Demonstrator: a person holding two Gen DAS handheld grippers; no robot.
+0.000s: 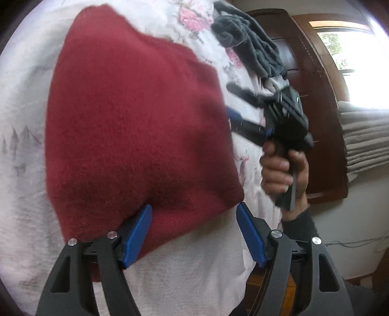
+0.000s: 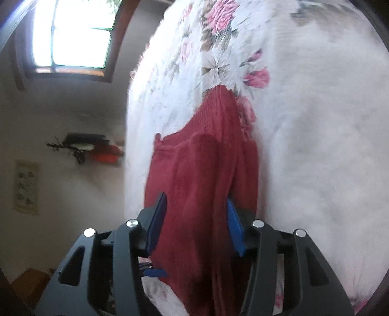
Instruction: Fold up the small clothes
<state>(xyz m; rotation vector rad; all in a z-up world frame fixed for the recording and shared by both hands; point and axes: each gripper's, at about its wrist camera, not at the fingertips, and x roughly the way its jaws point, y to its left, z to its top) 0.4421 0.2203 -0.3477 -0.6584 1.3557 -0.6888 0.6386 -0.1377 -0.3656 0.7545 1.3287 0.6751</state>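
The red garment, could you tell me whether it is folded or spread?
Folded: the right wrist view shows the red garment doubled, one layer overlapping another.

Grey clothes pile point(image 1: 252, 46) beyond — bedspread point(image 1: 199, 272) bare nearby

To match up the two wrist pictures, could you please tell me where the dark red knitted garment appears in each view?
Left wrist view: the dark red knitted garment fills the centre-left, spread on the bed.
Right wrist view: it runs from the centre down between the blue-padded tongs.
Shared landmark: the white blanket with pink roses.
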